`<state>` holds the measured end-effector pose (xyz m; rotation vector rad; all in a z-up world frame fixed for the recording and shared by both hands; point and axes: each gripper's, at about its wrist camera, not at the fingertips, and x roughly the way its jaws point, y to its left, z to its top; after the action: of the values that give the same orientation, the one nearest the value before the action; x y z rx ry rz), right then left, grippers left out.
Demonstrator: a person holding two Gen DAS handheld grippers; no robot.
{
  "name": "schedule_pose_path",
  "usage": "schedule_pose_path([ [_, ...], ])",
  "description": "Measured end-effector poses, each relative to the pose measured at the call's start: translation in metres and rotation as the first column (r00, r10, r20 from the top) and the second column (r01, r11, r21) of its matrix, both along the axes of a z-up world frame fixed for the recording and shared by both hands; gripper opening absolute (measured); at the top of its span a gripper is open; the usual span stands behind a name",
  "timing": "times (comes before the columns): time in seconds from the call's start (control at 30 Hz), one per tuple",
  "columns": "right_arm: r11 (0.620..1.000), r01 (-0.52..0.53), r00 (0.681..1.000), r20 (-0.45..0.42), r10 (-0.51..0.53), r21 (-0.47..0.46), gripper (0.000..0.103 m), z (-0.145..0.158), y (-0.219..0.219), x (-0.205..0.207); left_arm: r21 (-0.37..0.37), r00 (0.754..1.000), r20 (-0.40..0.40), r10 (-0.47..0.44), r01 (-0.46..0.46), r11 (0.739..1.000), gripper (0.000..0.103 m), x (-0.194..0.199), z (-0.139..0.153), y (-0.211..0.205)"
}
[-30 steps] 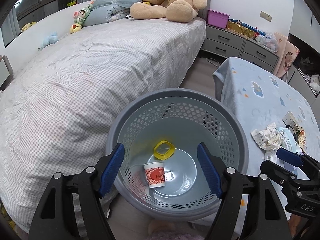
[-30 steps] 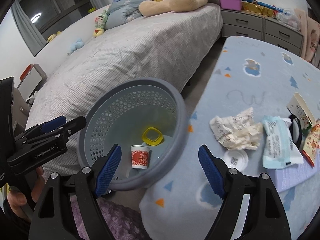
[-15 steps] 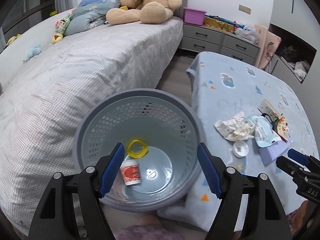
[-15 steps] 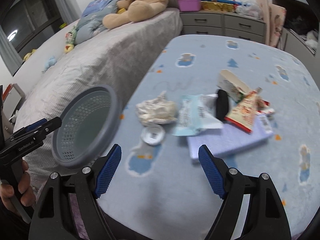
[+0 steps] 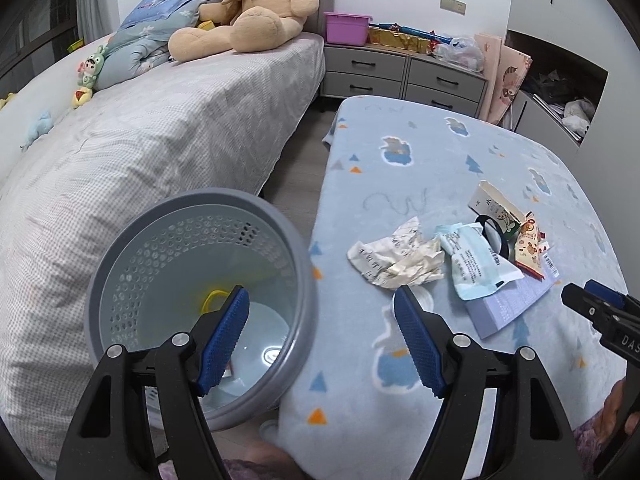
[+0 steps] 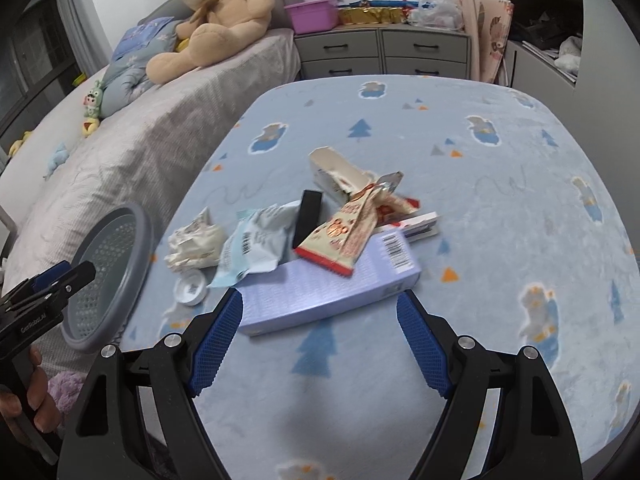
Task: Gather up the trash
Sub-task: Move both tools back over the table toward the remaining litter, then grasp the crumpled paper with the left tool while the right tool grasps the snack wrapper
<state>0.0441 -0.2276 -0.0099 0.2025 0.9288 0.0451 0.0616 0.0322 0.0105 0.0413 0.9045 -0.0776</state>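
Note:
Trash lies in a pile on the blue patterned table cover (image 6: 500, 208): crumpled paper (image 6: 196, 244), a light blue wrapper (image 6: 256, 248), a white lid (image 6: 190, 288), a red snack wrapper (image 6: 348, 236), a torn white carton (image 6: 340, 172) and a lavender box (image 6: 312, 288). My right gripper (image 6: 320, 304) is open just in front of the lavender box, holding nothing. A grey perforated basket (image 5: 304, 280) stands at the table's left edge with a yellow ring (image 5: 214, 298) inside. My left gripper (image 5: 320, 296) hangs open over the basket rim and table edge, also holding nothing.
A bed (image 5: 140, 140) with a large teddy bear (image 5: 256, 8) runs along the left, past the basket. Grey drawers (image 5: 400, 72) with a purple bin stand at the back wall. A person's hand (image 6: 36, 396) holds the left gripper's handle.
Both views have swung right, away from the basket and toward the trash pile on the table. The basket has slid to the left in each view. Both grippers stayed open.

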Motion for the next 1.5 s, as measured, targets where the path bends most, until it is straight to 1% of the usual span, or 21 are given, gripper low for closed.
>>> schedule_pose_path([
  [0.13, 1.000, 0.015, 1.000, -0.004, -0.015, -0.006, 0.078, -0.003, -0.010, 0.019, -0.001, 1.000, 0.006, 0.000, 0.000, 1.000, 0.072, 0.006, -0.001, -0.012],
  [0.3, 1.000, 0.026, 0.999, -0.039, -0.027, -0.010, 0.078, -0.016, -0.016, 0.049, 0.006, 1.000, -0.004, -0.007, 0.007, 1.000, 0.072, 0.011, -0.006, -0.022],
  [0.37, 0.999, 0.029, 0.998, -0.053, -0.030, -0.020, 0.075, -0.020, -0.015, 0.058, 0.015, 1.000, -0.008, -0.009, 0.009, 1.000, 0.072, 0.013, -0.008, -0.025],
  [0.5, 0.999, 0.033, 0.997, -0.073, -0.036, -0.034, 0.072, -0.028, -0.014, 0.073, 0.017, 1.000, -0.018, -0.007, 0.007, 1.000, 0.072, 0.016, -0.013, -0.025],
  [0.7, 0.997, 0.024, 0.996, -0.082, -0.030, -0.077, 0.056, -0.035, -0.010, 0.084, 0.018, 0.999, -0.033, -0.010, 0.011, 1.000, 0.072, 0.020, -0.018, -0.027],
  [0.73, 0.997, 0.022, 0.996, -0.080, -0.028, -0.077, 0.050, -0.035, -0.010, 0.084, 0.019, 0.999, -0.034, -0.011, 0.011, 1.000, 0.072, 0.021, -0.019, -0.027],
  [0.77, 0.997, 0.021, 0.996, -0.082, -0.027, -0.073, 0.040, -0.035, -0.011, 0.084, 0.018, 0.999, -0.035, -0.011, 0.012, 1.000, 0.072, 0.021, -0.020, -0.028],
  [0.87, 0.998, 0.025, 0.996, -0.083, -0.030, -0.063, 0.034, -0.036, -0.014, 0.083, 0.017, 0.999, -0.040, -0.012, 0.013, 1.000, 0.072, 0.022, -0.021, -0.027],
  [1.0, 0.999, 0.023, 0.997, -0.072, -0.027, -0.045, 0.031, -0.032, -0.016, 0.078, 0.011, 0.999, -0.048, -0.009, 0.010, 1.000, 0.072, 0.023, -0.022, -0.026],
  [1.27, 0.999, 0.014, 0.999, -0.031, -0.013, 0.029, 0.030, -0.016, -0.019, 0.060, 0.009, 0.998, -0.056, -0.005, 0.005, 1.000, 0.072, 0.025, -0.022, -0.026],
  [1.5, 0.997, 0.011, 1.000, 0.007, -0.012, 0.079, 0.030, -0.001, -0.026, 0.047, 0.002, 0.996, -0.081, -0.041, 0.041, 0.999, 0.072, 0.036, -0.025, -0.039],
])
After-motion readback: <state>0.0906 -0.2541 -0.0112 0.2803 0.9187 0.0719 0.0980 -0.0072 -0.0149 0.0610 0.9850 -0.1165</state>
